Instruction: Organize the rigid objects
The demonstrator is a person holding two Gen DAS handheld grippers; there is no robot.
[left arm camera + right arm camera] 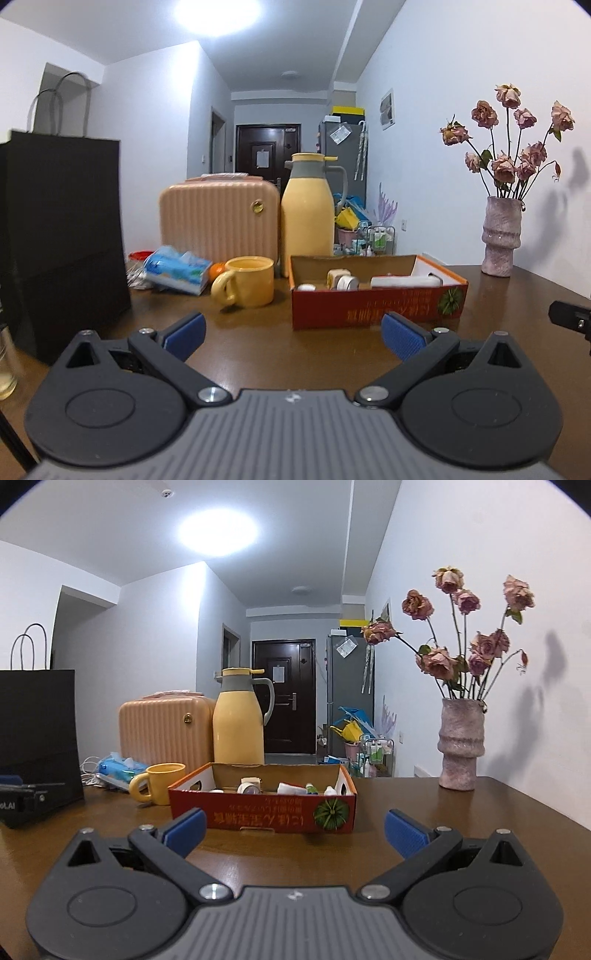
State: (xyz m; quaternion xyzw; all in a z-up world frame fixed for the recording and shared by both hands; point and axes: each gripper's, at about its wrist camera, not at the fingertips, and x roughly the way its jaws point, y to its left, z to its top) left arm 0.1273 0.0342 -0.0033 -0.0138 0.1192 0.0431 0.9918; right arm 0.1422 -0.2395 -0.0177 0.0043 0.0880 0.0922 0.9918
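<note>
A shallow red cardboard box (373, 308) (266, 814) lies on the brown wooden table (295, 354) and holds several small items, among them a roll of tape (347, 283) (248, 788) and white pieces. A yellow mug (246, 282) (159, 782) stands left of the box. Behind them stand a yellow thermos jug (308, 216) (240, 720) and a peach ribbed case (218, 219) (166, 731). My left gripper (293, 338) hovers just in front of the box, open and empty. My right gripper (293, 832) is also open and empty, short of the box's front wall.
A black paper bag (62, 229) (37, 716) stands at the left. A blue tissue pack (177, 271) (120, 768) and an orange (217, 269) lie by the mug. A pink vase (500, 236) (460, 744) of dried roses stands at the right by the wall.
</note>
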